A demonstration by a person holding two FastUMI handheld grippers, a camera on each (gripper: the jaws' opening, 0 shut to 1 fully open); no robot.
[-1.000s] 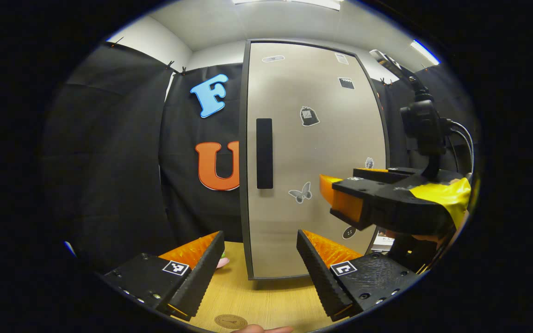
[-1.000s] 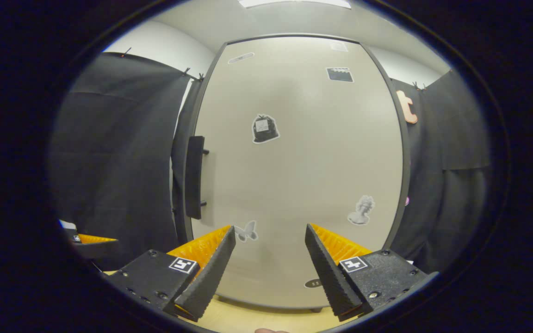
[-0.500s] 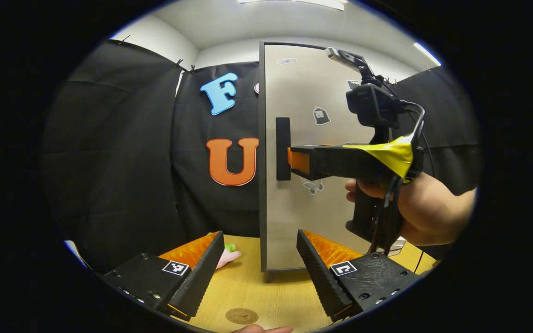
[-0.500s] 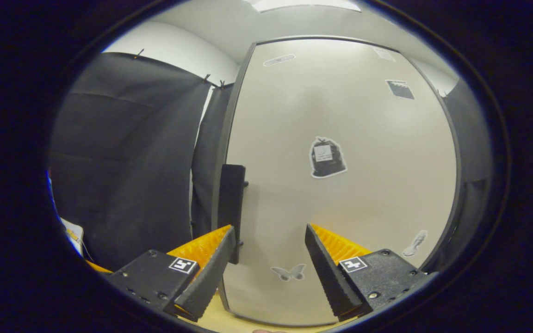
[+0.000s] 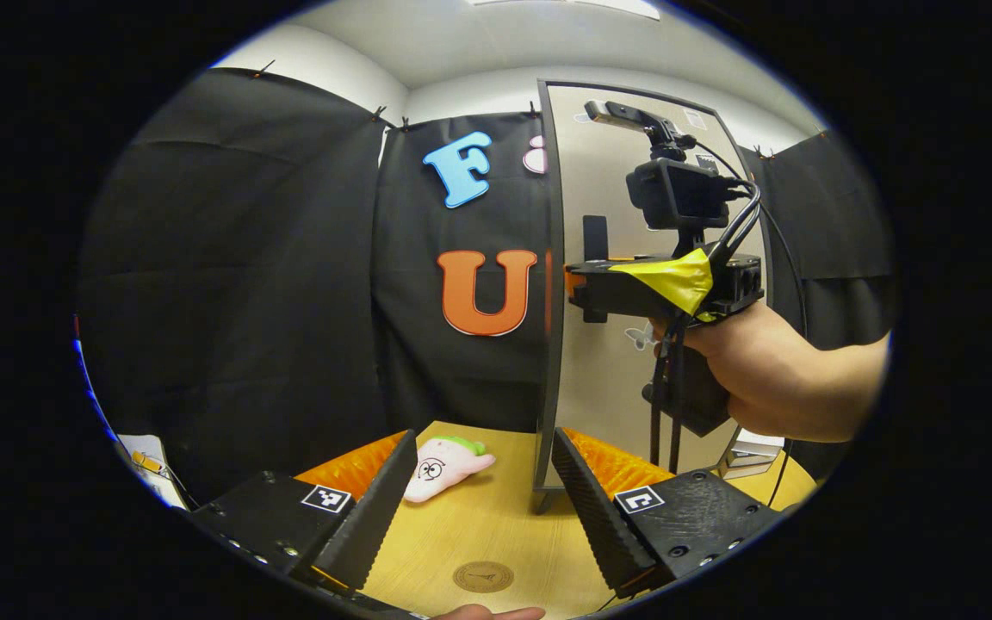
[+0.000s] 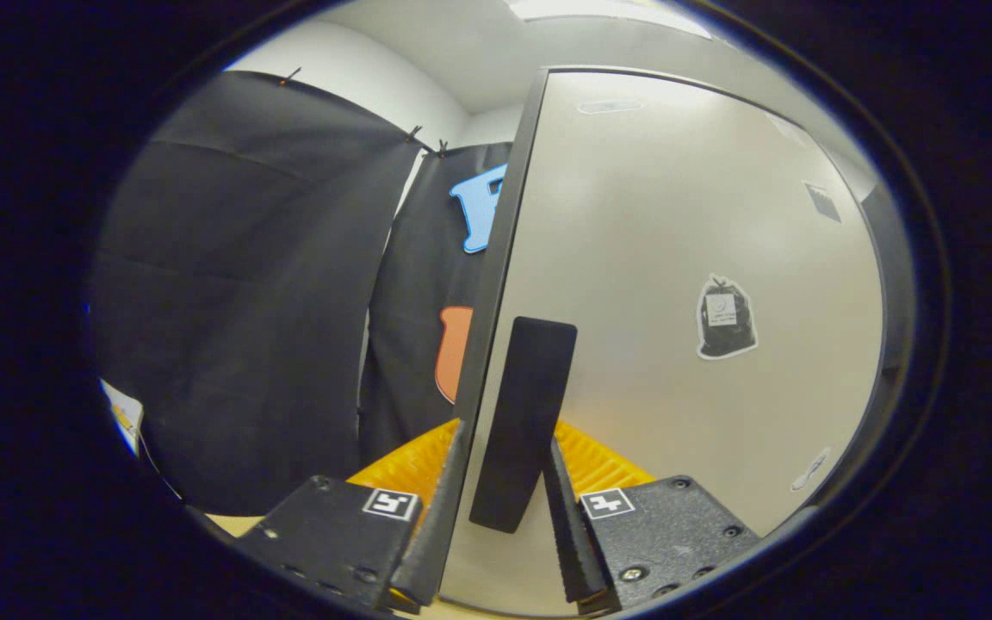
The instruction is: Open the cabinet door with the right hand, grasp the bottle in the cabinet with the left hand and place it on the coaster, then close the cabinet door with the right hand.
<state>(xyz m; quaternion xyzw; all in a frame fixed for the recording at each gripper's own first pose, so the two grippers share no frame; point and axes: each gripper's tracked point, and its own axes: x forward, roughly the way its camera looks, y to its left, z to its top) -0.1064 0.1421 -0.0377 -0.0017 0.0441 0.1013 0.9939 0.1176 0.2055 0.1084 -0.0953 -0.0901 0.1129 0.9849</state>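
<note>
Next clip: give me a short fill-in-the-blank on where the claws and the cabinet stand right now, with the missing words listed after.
1. The right claw has its two fingers on either side of the door's black ____.
2. The round coaster lies on the wooden ____, in front of the left claw.
3. The left claw's jaws stand ____, with nothing between them.
4. The small plush toy lies to the ____ of the cabinet door in the left gripper view.

Missing words: handle; table; open; left
</note>
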